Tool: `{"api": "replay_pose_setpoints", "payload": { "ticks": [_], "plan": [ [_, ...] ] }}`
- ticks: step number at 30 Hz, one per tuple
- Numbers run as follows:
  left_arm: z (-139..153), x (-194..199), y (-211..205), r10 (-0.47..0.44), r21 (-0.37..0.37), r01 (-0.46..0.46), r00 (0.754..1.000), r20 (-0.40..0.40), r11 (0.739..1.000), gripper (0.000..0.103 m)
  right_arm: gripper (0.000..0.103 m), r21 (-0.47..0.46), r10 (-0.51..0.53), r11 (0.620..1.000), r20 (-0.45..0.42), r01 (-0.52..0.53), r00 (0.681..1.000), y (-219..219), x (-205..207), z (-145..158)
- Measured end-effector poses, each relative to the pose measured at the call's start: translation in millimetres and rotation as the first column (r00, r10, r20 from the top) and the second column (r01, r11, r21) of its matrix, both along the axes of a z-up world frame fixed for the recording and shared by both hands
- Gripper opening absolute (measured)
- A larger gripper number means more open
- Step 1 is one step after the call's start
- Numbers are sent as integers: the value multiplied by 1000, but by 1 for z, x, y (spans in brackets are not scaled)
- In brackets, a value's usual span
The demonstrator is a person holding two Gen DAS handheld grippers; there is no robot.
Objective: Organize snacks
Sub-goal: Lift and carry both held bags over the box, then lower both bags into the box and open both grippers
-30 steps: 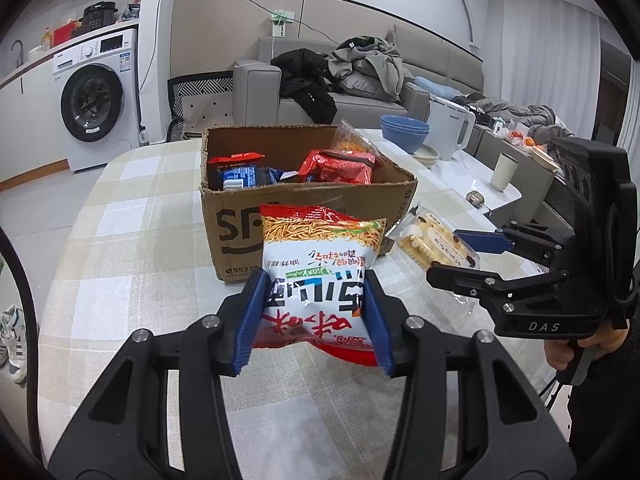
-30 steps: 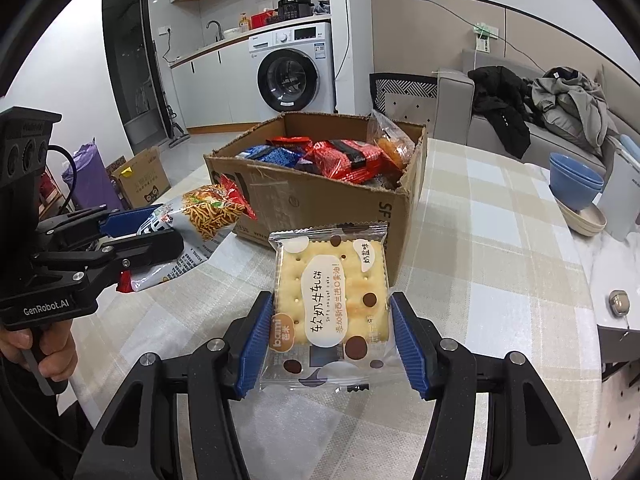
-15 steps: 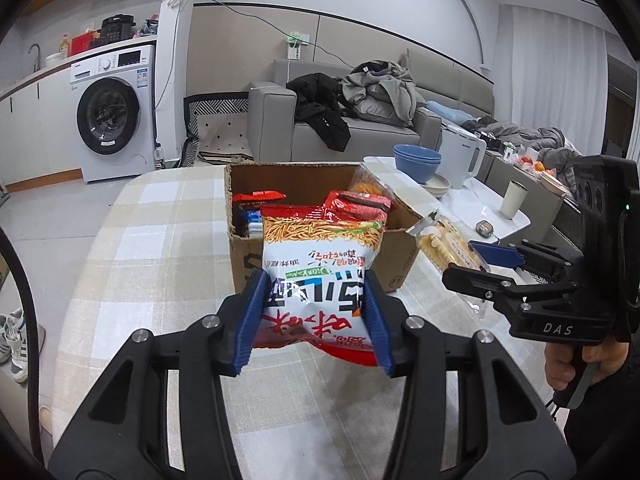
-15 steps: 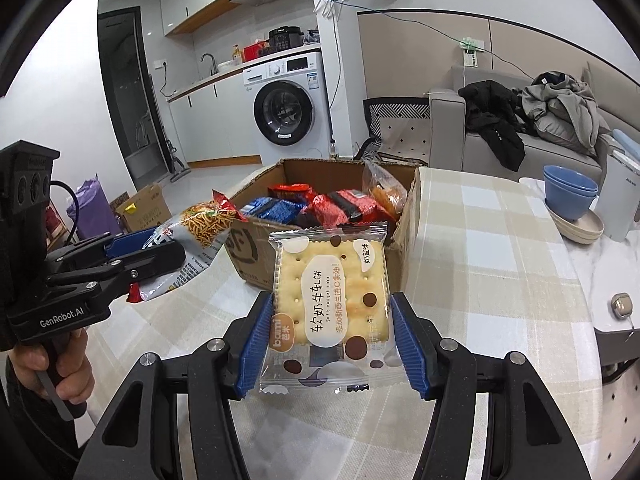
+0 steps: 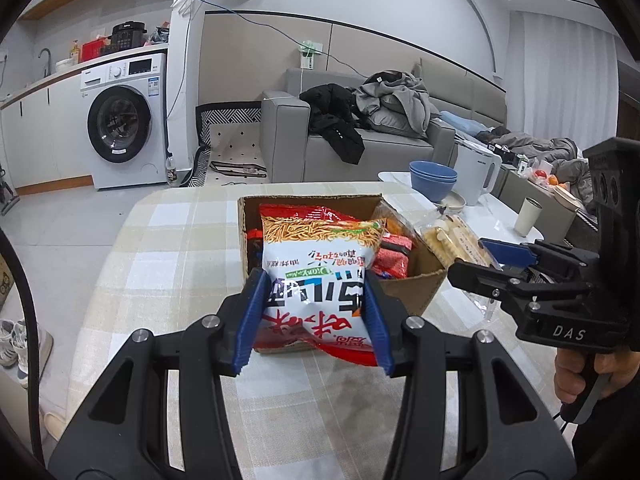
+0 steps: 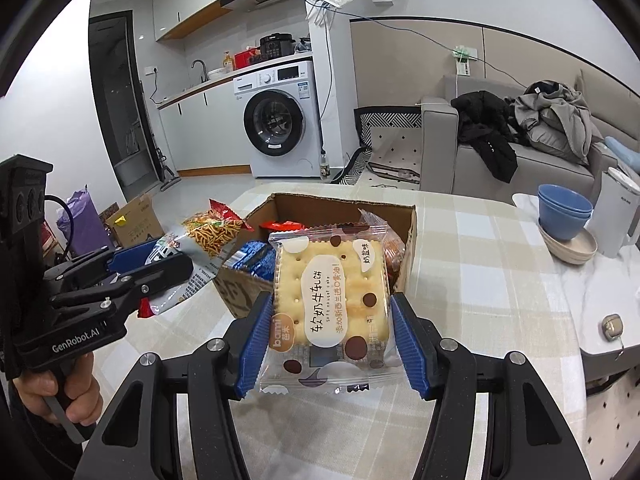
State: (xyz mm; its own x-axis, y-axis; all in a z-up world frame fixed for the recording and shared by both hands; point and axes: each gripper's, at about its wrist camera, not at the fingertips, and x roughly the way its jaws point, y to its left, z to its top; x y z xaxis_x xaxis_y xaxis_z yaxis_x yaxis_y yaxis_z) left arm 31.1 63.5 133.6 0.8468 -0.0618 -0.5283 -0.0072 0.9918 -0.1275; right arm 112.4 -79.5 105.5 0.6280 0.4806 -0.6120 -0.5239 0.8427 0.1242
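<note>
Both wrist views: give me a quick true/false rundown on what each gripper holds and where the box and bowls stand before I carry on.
1. The left gripper is shut on a noodle snack bag. True.
2. The right gripper is empty. False: it is shut on a cracker pack.
3. The cardboard box already holds other snack packets. True.
4. The blue bowls sit inside the box. False: they stand stacked on a beige dish, on the table to the right of the box in the right wrist view.
5. Both held packs are clear of the tablecloth. True.
</note>
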Motion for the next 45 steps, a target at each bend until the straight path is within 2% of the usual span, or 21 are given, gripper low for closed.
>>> {"api": "replay_pose_setpoints", "payload": {
  "ticks": [14,30,45],
  "plan": [
    [1,28,6,16,6,-16,1000,-14,1000,44,59,0,-12,1000,-32,12,999,17,36,11],
    [-20,78,8,27,25,-25,998,-63,999,44,59,9,-37,999,-75,38,997,23,71,7],
    [-44,109,10,18,23,-16,995,-95,1000,44,59,24,-56,998,-111,59,992,34,98,1]
  ]
}}
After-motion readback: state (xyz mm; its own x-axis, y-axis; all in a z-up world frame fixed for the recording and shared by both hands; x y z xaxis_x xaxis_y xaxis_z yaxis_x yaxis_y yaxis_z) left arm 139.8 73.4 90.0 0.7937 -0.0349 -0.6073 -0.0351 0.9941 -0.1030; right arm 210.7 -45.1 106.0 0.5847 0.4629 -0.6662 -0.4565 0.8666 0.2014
